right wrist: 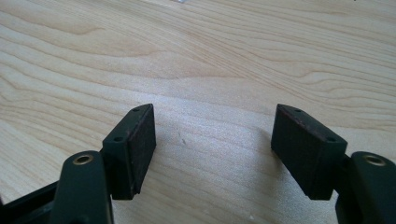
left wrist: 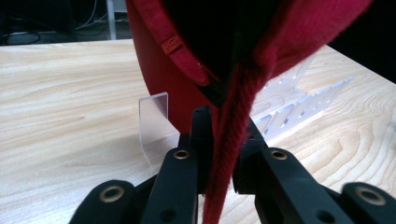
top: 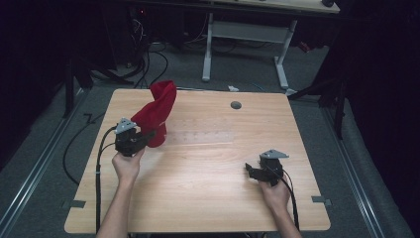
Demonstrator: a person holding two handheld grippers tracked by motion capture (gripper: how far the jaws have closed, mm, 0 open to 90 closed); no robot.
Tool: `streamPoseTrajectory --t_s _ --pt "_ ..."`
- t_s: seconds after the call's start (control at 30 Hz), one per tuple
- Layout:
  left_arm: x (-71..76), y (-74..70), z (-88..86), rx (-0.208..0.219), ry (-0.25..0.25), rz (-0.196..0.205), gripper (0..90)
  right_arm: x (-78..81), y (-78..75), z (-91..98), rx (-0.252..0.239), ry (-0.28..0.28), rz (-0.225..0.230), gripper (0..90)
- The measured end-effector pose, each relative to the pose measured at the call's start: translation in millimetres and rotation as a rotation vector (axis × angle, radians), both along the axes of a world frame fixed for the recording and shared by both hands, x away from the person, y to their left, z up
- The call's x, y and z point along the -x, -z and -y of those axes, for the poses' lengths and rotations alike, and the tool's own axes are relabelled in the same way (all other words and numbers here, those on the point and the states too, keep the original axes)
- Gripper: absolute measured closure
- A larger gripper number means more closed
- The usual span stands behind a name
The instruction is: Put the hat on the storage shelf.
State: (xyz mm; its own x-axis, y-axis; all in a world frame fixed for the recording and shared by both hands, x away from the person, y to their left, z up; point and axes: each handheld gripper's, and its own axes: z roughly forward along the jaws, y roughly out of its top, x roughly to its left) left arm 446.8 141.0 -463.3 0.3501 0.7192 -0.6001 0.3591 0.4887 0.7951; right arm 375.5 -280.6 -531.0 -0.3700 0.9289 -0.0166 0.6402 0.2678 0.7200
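A red knit hat (top: 157, 111) stands tall over the left rear of the wooden table (top: 213, 198). My left gripper (top: 147, 136) is shut on its lower edge. In the left gripper view a strip of the hat (left wrist: 233, 112) runs down between the two near-touching jaws of that gripper (left wrist: 224, 128). A clear plastic stand (left wrist: 154, 116) sits on the table just under the hat. My right gripper (top: 250, 171) hovers low over the table's right front. Its jaws (right wrist: 212, 123) stand wide open over bare wood with nothing between them.
A clear toothed plastic rack (left wrist: 303, 100) lies on the table to the right of the hat. A grey round grommet (top: 236, 105) sits near the table's far edge. Behind the table stand a white desk frame (top: 208, 44) and floor cables (top: 148, 59).
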Motion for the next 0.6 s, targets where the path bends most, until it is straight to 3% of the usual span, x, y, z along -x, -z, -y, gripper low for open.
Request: streamPoseTrajectory --t_s 0.17,0.43,0.6 --pt "3.4 0.9 -1.6 -0.007 -0.002 -0.016 74.7 0.0 0.0 -0.1 0.000 0.000 0.000 31.1" --pt "11.4 1.9 -4.1 -0.016 -0.026 -0.026 53.5 0.0 0.1 -0.1 0.001 -0.002 0.001 31.0" --pt "16.8 3.7 -4.5 -0.038 -0.034 -0.040 47.9 0.0 0.1 -0.1 0.001 -0.002 0.001 31.1"
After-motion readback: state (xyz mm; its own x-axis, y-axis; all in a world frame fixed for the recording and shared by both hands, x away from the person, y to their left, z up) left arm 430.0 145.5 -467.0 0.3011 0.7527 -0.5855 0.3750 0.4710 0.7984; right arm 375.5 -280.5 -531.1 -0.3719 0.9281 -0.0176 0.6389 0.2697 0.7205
